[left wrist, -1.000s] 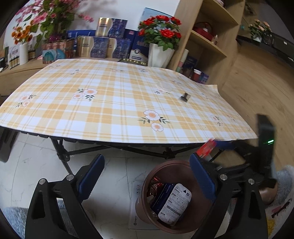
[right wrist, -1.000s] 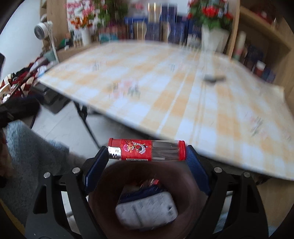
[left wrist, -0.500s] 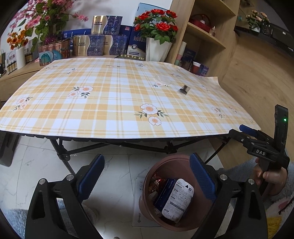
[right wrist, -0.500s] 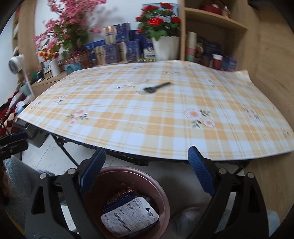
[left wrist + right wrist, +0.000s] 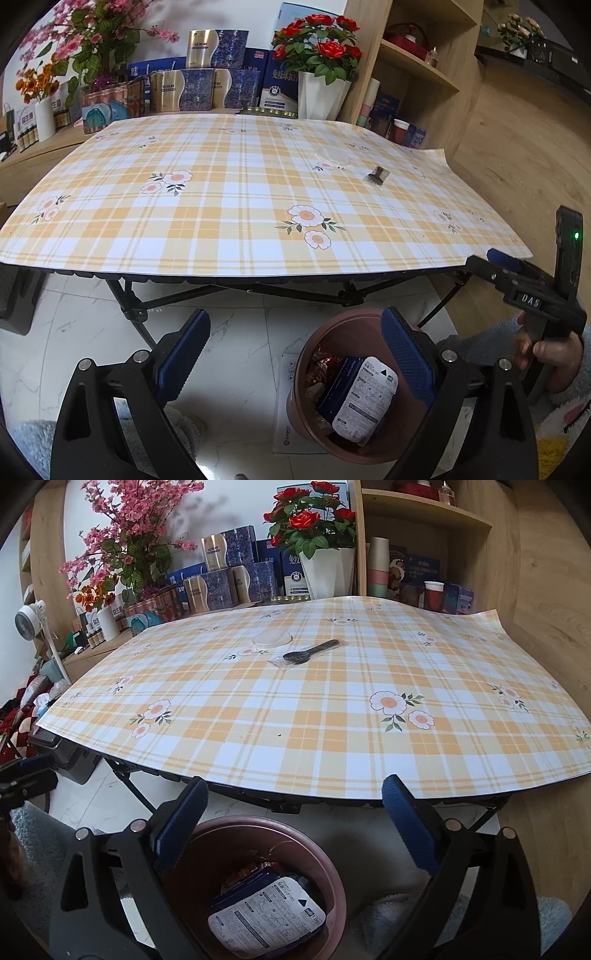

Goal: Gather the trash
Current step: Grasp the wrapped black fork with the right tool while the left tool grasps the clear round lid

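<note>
Holding both claws wide apart and empty, we are hovering over the floor in front of the table [image 5: 332,738]. The right claw [image 5: 291,812] is hanging above the brown bin [image 5: 325,860], which sits just below and between its fingers. Well ahead of that claw, across the checked cloth, the wrapped black spoon [image 5: 308,651] is lying flat, its long axis running from near-left to far-right, bowl end toward us. A clear lid [image 5: 271,638] is lying just left of it. The left claw [image 5: 295,343] is showing the bin [image 5: 306,362] under its right finger, a white packet [image 5: 365,402] inside.
</note>
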The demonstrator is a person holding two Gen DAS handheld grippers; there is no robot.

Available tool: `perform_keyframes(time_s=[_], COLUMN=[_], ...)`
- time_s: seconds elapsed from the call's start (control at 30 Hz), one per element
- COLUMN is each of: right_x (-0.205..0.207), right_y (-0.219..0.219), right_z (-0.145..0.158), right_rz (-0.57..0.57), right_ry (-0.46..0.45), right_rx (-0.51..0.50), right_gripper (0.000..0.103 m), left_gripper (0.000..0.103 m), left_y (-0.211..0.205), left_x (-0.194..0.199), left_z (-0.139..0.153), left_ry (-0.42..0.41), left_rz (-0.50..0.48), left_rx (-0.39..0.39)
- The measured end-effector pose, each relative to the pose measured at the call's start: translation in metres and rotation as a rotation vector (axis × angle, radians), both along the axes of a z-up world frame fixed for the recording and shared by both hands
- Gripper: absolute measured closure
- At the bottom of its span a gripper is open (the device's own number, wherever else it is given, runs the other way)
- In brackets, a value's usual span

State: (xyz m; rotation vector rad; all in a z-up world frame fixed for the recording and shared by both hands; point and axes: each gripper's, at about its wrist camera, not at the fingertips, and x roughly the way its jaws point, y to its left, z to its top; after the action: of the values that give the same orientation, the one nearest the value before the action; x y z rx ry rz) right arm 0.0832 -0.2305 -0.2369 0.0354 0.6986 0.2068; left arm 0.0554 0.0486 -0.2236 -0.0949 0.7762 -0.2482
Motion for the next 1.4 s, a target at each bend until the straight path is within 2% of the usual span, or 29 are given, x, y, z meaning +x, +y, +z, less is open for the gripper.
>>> perform_keyframes(time_s=[0.23,0.33,0.43,0.57,0.67,0.8,0.93,1.0,1.1,1.23,1.3,1.37,1.4], right_x=[0.017,0.031,0.047,0.078,0.102,0.141,0.179,0.2,0.227,0.257,0.265,0.273,0.275], right_y=[-0.011,-0.02,-0.027,-0.028,-0.028,-0.019,-0.003,0.005,0.01,0.02,0.023,0.025,0.026], right_z=[0.006,0.018,0.033,0.042,0.044,0.039,0.025,0.019,0.012,0.001,-0.002,-0.007,-0.007], right_rz=[0.028,0.045,0.035,-0.009,-0.022,-0.028,0.009,-0.038,-0.079,-0.144,-0.159,-0.172,-0.178], right_ry=[0.059,0.064,0.047,0.077,0.088,0.12,0.211,0.245,0.257,0.29,0.303,0.322,0.319], right_rx=[0.083,0.15,0.165,0.108,0.109,0.085,0.065,0.026,0.033,-0.033,-0.043,-0.06,-0.068], right_gripper=[0.01,0.008,0.006,0.006,0.006,0.006,0.006,0.006,0.006,0.007,0.008,0.021,0.023], left_gripper=[0.012,0.012,0.012,0.009,0.007,0.006,0.006,0.006,0.006,0.006,0.006,0.006,0.006], left_y=[-0.005,-0.005,-0.006,0.0,0.005,0.013,0.027,0.033,0.039,0.04,0.038,0.034,0.033], left_x=[0.007,0.015,0.028,0.051,0.067,0.089,0.109,0.117,0.124,0.13,0.134,0.138,0.14], left_z=[0.004,0.012,0.021,0.036,0.045,0.048,0.044,0.041,0.039,0.039,0.039,0.039,0.039], left_ry=[-0.009,-0.034,-0.059,-0.084,-0.103,-0.11,-0.099,-0.097,-0.101,-0.109,-0.107,-0.101,-0.097], left_rz=[-0.022,-0.034,-0.038,-0.007,0.015,0.064,0.125,0.153,0.174,0.183,0.183,0.176,0.172], left_rx=[0.02,0.024,0.038,-0.003,-0.027,-0.02,-0.029,-0.019,-0.014,-0.008,0.001,0.006,0.011])
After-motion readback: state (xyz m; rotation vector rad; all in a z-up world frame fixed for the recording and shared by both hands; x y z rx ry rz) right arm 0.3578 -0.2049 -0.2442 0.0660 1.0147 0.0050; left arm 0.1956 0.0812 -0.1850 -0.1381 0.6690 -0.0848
